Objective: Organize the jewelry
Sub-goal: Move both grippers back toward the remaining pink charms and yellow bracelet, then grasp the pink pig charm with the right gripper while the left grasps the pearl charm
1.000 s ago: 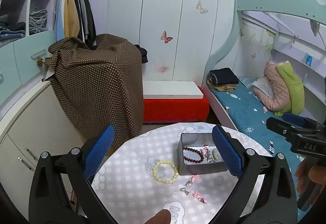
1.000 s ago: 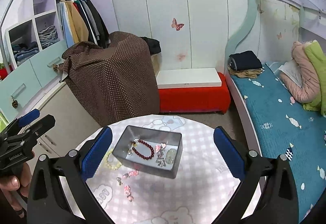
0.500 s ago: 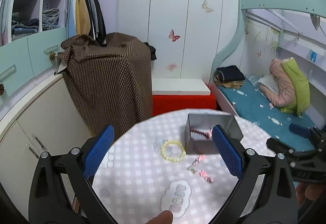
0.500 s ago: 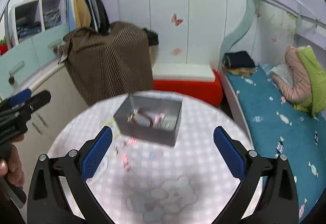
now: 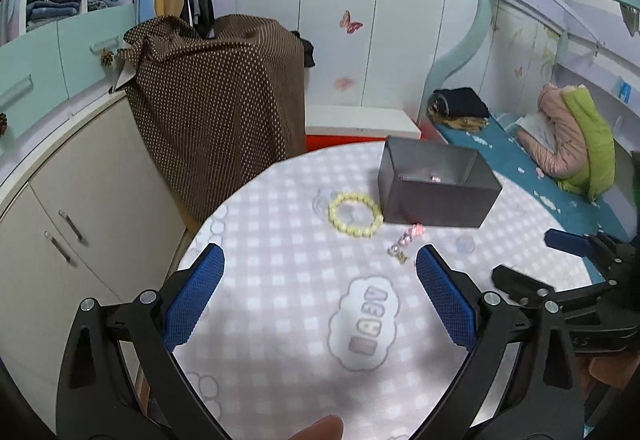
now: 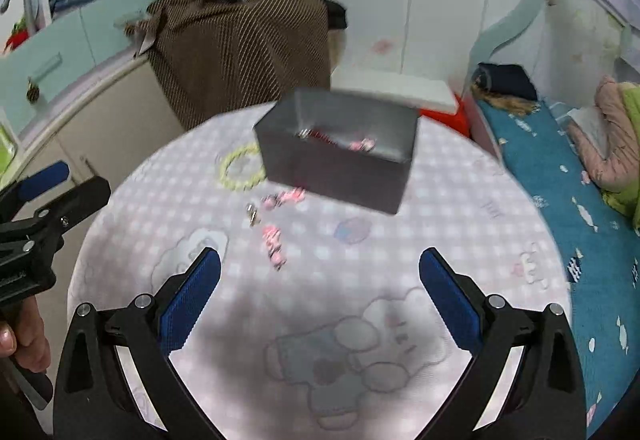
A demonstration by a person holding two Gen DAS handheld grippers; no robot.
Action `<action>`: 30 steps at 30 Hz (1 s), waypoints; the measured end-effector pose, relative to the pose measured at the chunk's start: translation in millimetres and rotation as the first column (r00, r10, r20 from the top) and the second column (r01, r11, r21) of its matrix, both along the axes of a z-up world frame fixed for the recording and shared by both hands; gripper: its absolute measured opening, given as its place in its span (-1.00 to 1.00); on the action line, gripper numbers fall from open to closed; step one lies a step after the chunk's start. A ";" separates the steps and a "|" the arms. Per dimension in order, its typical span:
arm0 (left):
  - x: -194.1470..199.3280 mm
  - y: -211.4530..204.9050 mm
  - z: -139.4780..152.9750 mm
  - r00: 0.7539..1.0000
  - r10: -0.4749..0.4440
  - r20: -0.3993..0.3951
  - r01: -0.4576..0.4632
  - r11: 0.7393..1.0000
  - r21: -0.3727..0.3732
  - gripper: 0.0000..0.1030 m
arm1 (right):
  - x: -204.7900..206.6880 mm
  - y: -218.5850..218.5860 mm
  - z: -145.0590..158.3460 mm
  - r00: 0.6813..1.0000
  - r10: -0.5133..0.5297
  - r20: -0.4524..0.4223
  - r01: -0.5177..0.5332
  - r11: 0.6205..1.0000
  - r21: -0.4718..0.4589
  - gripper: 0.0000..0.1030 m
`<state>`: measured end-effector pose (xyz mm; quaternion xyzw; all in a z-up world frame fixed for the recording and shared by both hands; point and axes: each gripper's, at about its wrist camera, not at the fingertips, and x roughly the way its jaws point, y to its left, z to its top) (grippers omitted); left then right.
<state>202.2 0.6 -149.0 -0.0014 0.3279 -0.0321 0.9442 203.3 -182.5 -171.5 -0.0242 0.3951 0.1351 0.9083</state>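
Observation:
A grey jewelry box [image 5: 436, 187] stands on the round checked table [image 5: 280, 320] and holds red beads and pink pieces [image 6: 352, 142]. A pale yellow bead bracelet [image 5: 355, 214] lies left of the box, also in the right wrist view [image 6: 240, 168]. Small pink earrings [image 5: 406, 243] lie in front of the box, and show blurred in the right wrist view [image 6: 276, 216]. My left gripper [image 5: 320, 296] is open and empty, low over the table's near part. My right gripper [image 6: 320, 296] is open and empty, in front of the earrings.
A cabinet draped with brown dotted cloth [image 5: 224, 100] stands behind the table. A red-and-white bench [image 5: 360, 126] is at the back. A bed with blue bedding [image 6: 560, 168] runs along the right. Beige cabinets [image 5: 60, 208] are at the left.
Both grippers have come down and closer to the table, so the box, bracelet and earrings look larger and nearer. Both stay open.

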 end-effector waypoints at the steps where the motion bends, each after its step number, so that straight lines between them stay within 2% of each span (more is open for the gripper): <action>1: 0.1 -0.1 -3.5 1.000 -0.001 -0.006 0.001 1.000 0.001 0.88 | 1.5 2.1 -3.0 1.000 0.008 -0.008 -0.008 1.000 0.006 0.85; 3: 2.6 -0.2 -6.0 1.000 -0.003 -0.015 0.003 1.000 0.001 0.88 | 4.4 7.4 -11.4 0.999 0.026 -0.025 -0.026 1.000 -0.001 0.85; 5: 5.4 0.2 -10.3 1.000 -0.003 -0.024 0.003 1.000 0.002 0.88 | 8.5 12.5 -20.3 0.998 0.042 -0.041 -0.043 0.999 -0.009 0.75; 10: 13.4 0.8 -18.5 0.999 -0.004 -0.046 0.004 1.000 0.002 0.88 | 21.9 20.7 -38.1 0.993 0.076 -0.090 -0.078 0.997 -0.022 0.19; 14: 19.7 1.3 -24.5 0.998 -0.001 -0.065 0.001 1.000 -0.001 0.88 | 29.5 26.1 -45.3 0.990 0.107 -0.097 -0.109 0.994 -0.021 0.06; 18: 27.6 -0.7 -28.8 0.997 -0.007 -0.082 0.006 1.000 -0.003 0.88 | 33.4 32.1 -52.4 0.986 0.140 -0.086 -0.145 0.988 -0.050 -0.41; 22: 33.2 -4.3 -31.9 0.996 -0.017 -0.091 0.017 1.000 -0.003 0.88 | 33.5 32.0 -52.7 0.986 0.150 -0.077 -0.154 0.986 -0.057 -0.70; 30: 41.5 -14.3 -38.7 0.994 -0.033 -0.108 0.033 0.999 0.003 0.88 | 34.7 29.6 -53.3 0.985 0.162 -0.063 -0.165 0.985 -0.050 -0.81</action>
